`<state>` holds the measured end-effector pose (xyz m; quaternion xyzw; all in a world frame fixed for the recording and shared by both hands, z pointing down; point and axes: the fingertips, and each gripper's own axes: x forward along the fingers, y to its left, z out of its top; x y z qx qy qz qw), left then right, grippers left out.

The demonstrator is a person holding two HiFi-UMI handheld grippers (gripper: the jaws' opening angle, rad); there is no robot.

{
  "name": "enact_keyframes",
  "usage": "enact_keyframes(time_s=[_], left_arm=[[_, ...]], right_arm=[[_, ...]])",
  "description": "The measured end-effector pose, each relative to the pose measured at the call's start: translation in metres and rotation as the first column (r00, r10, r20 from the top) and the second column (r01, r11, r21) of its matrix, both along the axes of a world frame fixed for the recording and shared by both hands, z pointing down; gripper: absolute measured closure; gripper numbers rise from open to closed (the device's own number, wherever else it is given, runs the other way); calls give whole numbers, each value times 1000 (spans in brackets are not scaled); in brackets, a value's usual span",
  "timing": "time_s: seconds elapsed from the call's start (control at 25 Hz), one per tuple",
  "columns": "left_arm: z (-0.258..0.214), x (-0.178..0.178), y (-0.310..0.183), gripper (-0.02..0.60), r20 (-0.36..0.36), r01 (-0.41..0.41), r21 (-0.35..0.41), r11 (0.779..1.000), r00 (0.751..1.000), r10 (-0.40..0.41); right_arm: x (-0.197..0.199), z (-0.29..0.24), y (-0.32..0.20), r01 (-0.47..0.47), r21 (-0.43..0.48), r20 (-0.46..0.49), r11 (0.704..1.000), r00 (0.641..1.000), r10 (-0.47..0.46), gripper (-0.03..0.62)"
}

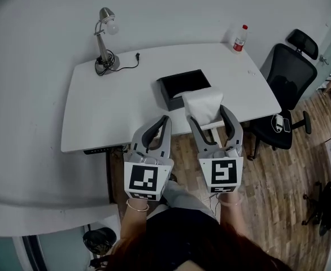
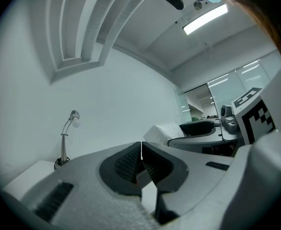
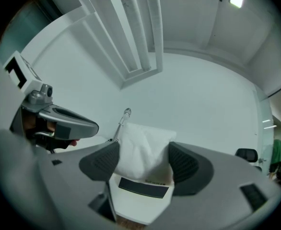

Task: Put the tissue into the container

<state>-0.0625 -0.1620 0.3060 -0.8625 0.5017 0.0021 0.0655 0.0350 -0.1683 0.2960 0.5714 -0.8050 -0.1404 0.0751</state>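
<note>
Right gripper view: tissue (image 3: 143,145) between right tool (image 3: 144,161) jaws.

Soft, matt white paper for the tissue (image 1: 202,103), puffed and creased, at frame centre. Matt black and smooth-walled, plastic by the look: the container (image 1: 166,95) just above it. Smooth white matt top on the table (image 1: 109,106). Bright polished metal on the lamp (image 1: 104,38), upper left. Clear glossy plastic for the bottle (image 1: 240,40), upper right. Black cloth or mesh on the chair (image 1: 287,78), right edge. Wood planks with a faint sheen for the floor (image 1: 278,191), lower right. Matt grey, finely grained plastic on the left gripper (image 1: 165,118) and right gripper (image 1: 208,113). Darker ribbed pads (image 3: 184,163), rubbery in look.
</note>
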Motion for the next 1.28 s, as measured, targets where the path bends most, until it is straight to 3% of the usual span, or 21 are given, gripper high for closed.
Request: enact_keyframes(time_s=[1.28], left_arm=[[2,-4,-124,554,33,-1,-15,1000,999,2]], right_arm=[[-5,24,-130,32,-125,-11,992,999,-34,258]])
